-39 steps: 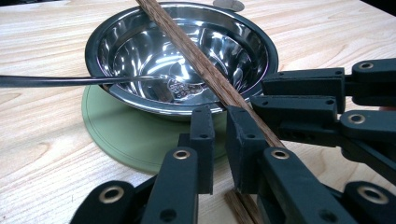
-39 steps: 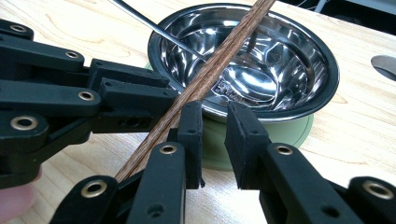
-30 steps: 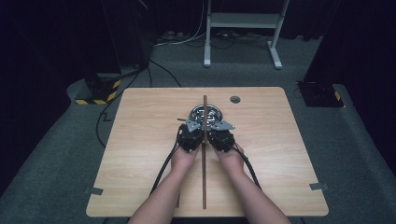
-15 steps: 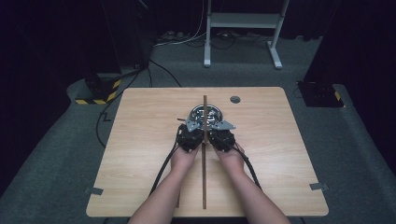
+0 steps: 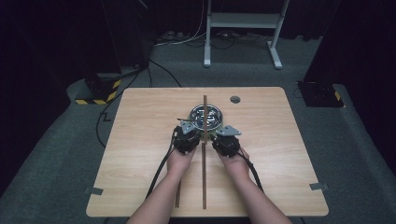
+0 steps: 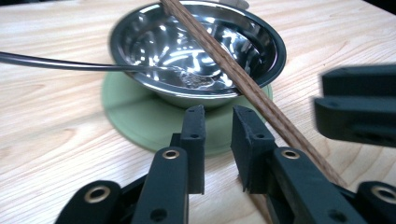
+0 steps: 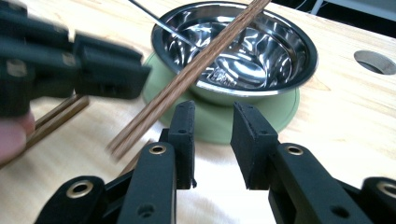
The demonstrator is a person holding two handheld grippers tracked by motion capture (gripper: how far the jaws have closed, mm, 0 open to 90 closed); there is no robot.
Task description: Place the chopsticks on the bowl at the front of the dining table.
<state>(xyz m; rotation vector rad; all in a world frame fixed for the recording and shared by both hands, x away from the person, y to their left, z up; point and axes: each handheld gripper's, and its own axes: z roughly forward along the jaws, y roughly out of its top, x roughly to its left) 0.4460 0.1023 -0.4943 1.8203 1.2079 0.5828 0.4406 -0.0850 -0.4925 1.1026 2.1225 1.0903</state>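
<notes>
**Q:** Where did the work stand at that point?

**A:** The long brown wooden stick (image 5: pixel 204 154) lay down the middle of the pale wooden table (image 5: pixel 140 116). Its far end rested across the rim of the shiny steel bowl (image 6: pixel 154 42), and its near end pointed back at me. The bowl sat on a round green mat (image 6: pixel 135 116). A thin metal utensil handle (image 6: pixel 56 63) stuck out of the bowl to one side.

**Q:** And your tools?

**A:** My left gripper (image 6: pixel 218 116) had just been opening. Its jaws stood a little apart with nothing between them, and the stick passed just beside the outer jaw. My right gripper (image 7: pixel 214 114) was the same: jaws just parted, gap empty, stick off to one side. Both pointed at the near edge of the mat, one on each side of the stick.

**Q:** So what was done, what was left?

**A:** I judged that laying the first stick over the bowl was done, since neither tool gripped it. A second brown wooden stick (image 5: pixel 178 198) lay flat on the table by my left forearm, well short of the bowl. That one looked like the remaining job. I couldn't tell whether the bowl held any food.
</notes>
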